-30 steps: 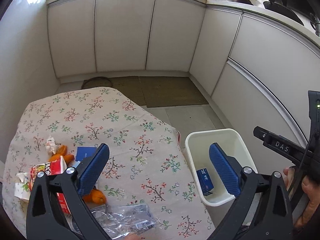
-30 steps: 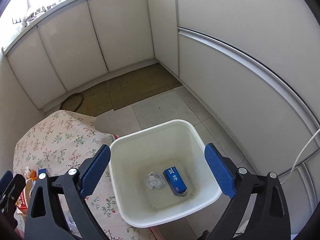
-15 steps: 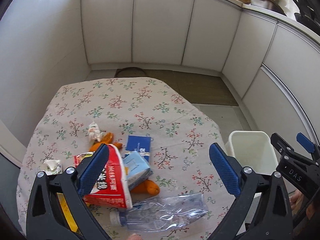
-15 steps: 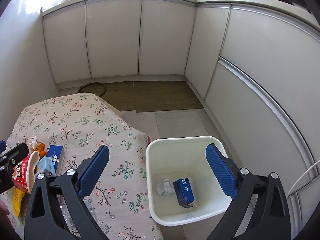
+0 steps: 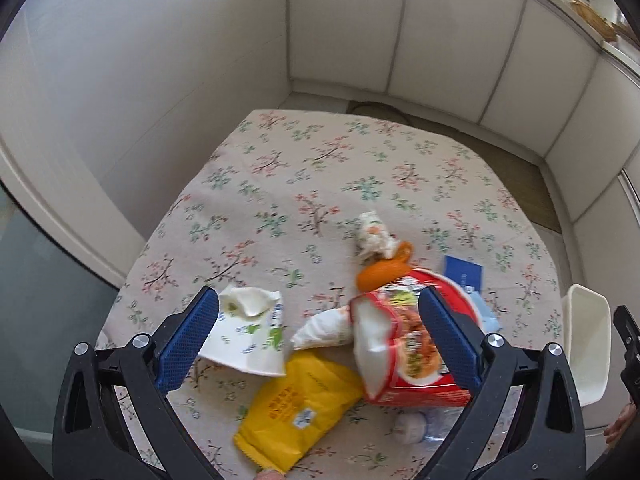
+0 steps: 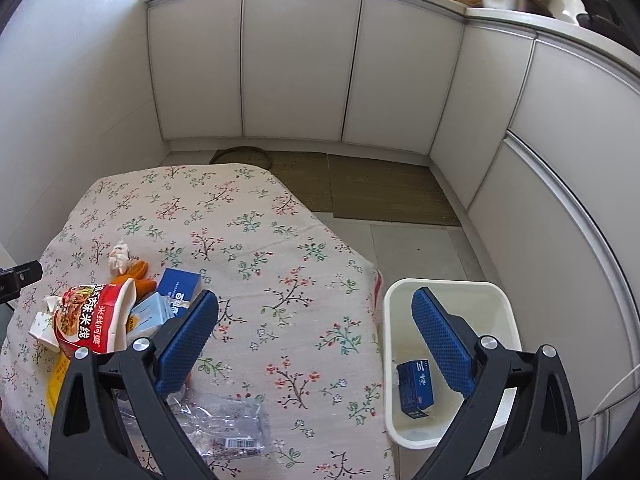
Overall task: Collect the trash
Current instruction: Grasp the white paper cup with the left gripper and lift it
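Trash lies in a heap on the floral tablecloth (image 5: 320,184): a red snack bag (image 5: 404,344), a yellow packet (image 5: 296,404), a white carton (image 5: 248,332), orange peel (image 5: 380,272), a crumpled tissue (image 5: 374,234), a blue box (image 5: 462,272) and a crushed clear bottle (image 6: 224,424). My left gripper (image 5: 316,344) hangs open above the heap, holding nothing. The white bin (image 6: 436,292) stands on the floor right of the table, with a blue box (image 6: 414,384) inside. My right gripper (image 6: 316,344) is open, spanning the table edge and the bin.
White cabinets (image 6: 296,64) line the back and right walls. Brown mats (image 6: 380,188) cover the floor beyond the table. A white wall (image 5: 120,80) rises on the table's left. A hand (image 5: 618,426) shows at the lower right edge of the left wrist view.
My left gripper swung left from the bin side to above the trash heap. My right gripper lifted away from over the bin and turned left, bringing the table into view.
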Motion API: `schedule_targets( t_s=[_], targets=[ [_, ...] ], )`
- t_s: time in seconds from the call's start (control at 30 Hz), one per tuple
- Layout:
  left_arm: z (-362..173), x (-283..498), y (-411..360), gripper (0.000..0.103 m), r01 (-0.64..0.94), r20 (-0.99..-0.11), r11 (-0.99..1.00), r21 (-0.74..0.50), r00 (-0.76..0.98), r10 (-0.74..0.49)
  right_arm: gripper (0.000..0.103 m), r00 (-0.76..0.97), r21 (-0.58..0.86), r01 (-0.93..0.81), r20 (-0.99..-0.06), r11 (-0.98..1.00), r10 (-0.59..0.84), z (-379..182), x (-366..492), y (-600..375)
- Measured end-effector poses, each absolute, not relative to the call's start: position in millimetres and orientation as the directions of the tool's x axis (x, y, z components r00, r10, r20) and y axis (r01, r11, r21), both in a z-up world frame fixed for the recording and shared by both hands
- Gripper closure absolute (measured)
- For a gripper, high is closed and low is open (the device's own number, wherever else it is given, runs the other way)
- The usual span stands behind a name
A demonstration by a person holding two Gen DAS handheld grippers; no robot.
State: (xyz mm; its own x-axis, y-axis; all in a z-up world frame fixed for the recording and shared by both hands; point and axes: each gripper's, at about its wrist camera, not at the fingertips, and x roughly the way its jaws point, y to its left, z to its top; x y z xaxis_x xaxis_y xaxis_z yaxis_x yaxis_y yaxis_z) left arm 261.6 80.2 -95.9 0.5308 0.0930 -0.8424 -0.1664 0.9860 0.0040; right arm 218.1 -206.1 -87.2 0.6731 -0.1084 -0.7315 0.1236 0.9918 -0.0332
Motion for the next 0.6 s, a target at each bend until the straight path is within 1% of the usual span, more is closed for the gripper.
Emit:
schedule_targets(
  t_s=[0.07,0.17,0.23,0.37,0.4,0.5,0.6],
  targets=[
    [-105.2,262.8,105.8,0.007,-0.223,-0.872,0.975,-0.019,0.481,0.093,0.009,0.666,-0.028,0.106,-0.740,0.994,-0.092,-89.6,220.8,-198.9],
    [-119.1,262.8,137.7,0.007,-0.304,-0.902,0.947,-0.105,0.429,0.038,0.009,0.657,-0.024,0.087,-0.750,0.996,-0.075,-93.6,224.1,-189.7],
    [-127.1,262.4,149.5,0.007,-0.327,-0.914,0.933,-0.149,0.405,-0.004,0.009,0.651,-0.025,0.079,-0.755,0.997,-0.070,-95.6,225.9,-185.4],
    [-142.5,263.3,159.7,0.007,-0.361,-0.944,0.928,-0.092,0.327,0.034,0.009,0.640,-0.022,0.070,-0.765,0.997,-0.062,-99.4,229.6,-179.3],
    [-147.0,262.8,165.6,0.007,-0.383,-0.948,0.918,-0.103,0.317,0.026,0.009,0.637,-0.021,0.067,-0.769,0.998,-0.059,-100.5,230.8,-177.9],
    [-162.8,263.1,180.4,0.007,-0.417,-0.955,0.892,-0.178,0.290,-0.055,0.009,0.627,-0.018,0.054,-0.777,0.998,-0.049,-103.1,233.5,-173.9],
    [-174.4,266.9,186.0,0.007,-0.418,-0.958,0.891,-0.180,0.280,-0.062,0.009,0.619,-0.020,0.036,-0.785,0.999,-0.038,-105.6,235.5,-168.4]
  ],
)
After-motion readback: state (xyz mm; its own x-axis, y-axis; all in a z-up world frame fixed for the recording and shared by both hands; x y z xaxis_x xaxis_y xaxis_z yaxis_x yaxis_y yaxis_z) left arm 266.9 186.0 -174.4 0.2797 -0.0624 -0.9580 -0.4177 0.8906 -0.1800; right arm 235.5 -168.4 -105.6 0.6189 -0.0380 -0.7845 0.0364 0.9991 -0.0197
